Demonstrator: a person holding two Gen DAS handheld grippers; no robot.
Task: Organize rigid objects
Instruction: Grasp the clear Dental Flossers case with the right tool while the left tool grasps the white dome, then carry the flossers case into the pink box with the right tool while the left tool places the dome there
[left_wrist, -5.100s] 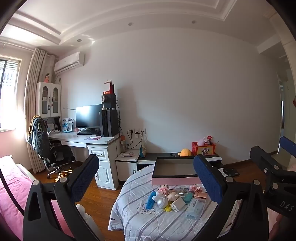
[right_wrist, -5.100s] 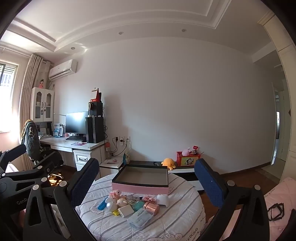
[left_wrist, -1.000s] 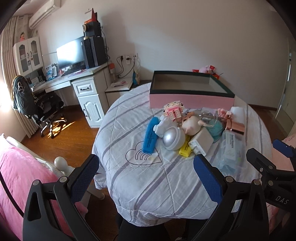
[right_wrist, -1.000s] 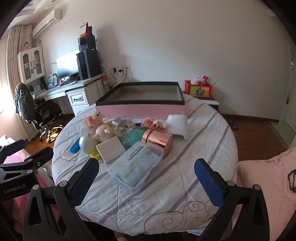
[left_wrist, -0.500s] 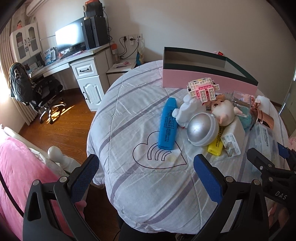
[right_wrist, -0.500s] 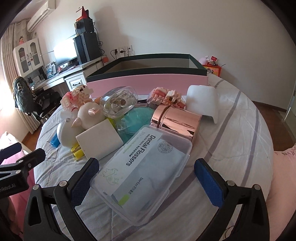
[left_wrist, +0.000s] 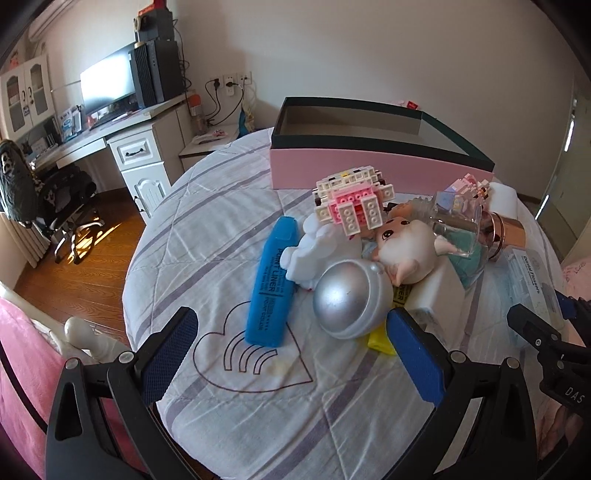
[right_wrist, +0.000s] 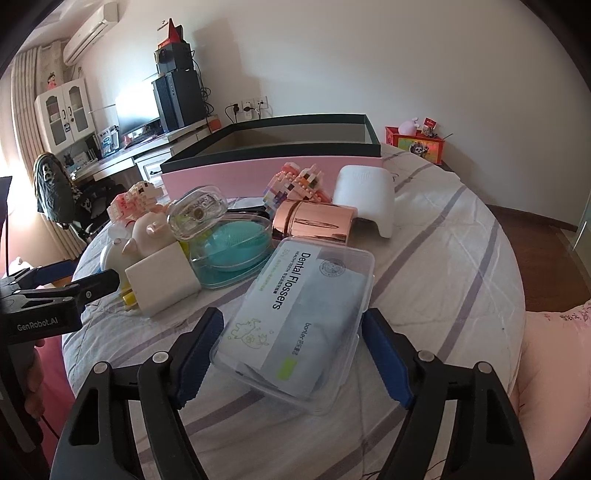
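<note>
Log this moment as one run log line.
right gripper: closing around dental flossers box | left gripper: open near blue marker | pink box: empty

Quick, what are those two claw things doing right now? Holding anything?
Left gripper: open, holding nothing, above the tablecloth near the blue marker.
Right gripper: jaws closing around the dental flossers box, which sits between them, not yet squeezed.

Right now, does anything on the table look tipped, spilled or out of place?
Nothing spilled or broken. The clutter is heaped: the pink brick model sits tilted atop the white toy, and the rose-gold cylinder lies on its side. The pink box looks empty from here.
</note>
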